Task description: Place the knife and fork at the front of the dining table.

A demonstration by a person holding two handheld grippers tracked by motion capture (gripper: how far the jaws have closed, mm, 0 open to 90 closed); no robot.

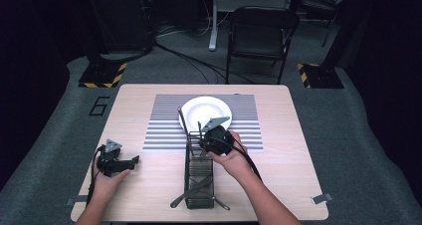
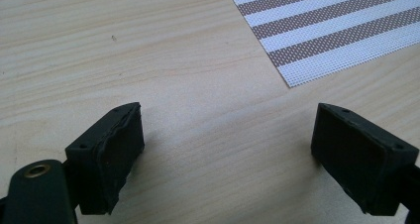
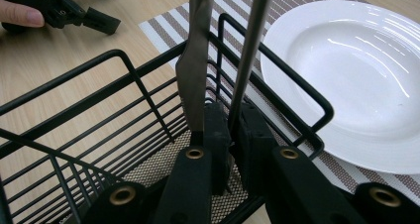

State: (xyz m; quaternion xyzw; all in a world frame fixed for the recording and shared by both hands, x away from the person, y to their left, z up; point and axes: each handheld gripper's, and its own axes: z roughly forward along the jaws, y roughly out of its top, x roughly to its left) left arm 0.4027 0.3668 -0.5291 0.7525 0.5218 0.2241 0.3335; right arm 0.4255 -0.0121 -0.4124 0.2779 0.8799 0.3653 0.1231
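Right gripper (image 3: 230, 135) reaches into the far end of a black wire basket (image 1: 199, 177), which stands on the wooden table (image 1: 298, 155) with that end over the striped placemat (image 1: 164, 128). Its jaws are clenched on the slim metal handle of a utensil (image 3: 250, 50) that stands upright between the pads; which kind of utensil cannot be told. A second, broader utensil, seemingly a knife (image 3: 194, 75), rises just beside it against the outer face of one jaw. More cutlery (image 1: 196, 192) lies at the near end of the basket. A white plate (image 3: 356, 75) sits on the placemat just beyond the basket. Left gripper (image 2: 228, 154) rests on bare table, well apart from the basket, jaws released wide with nothing between them.
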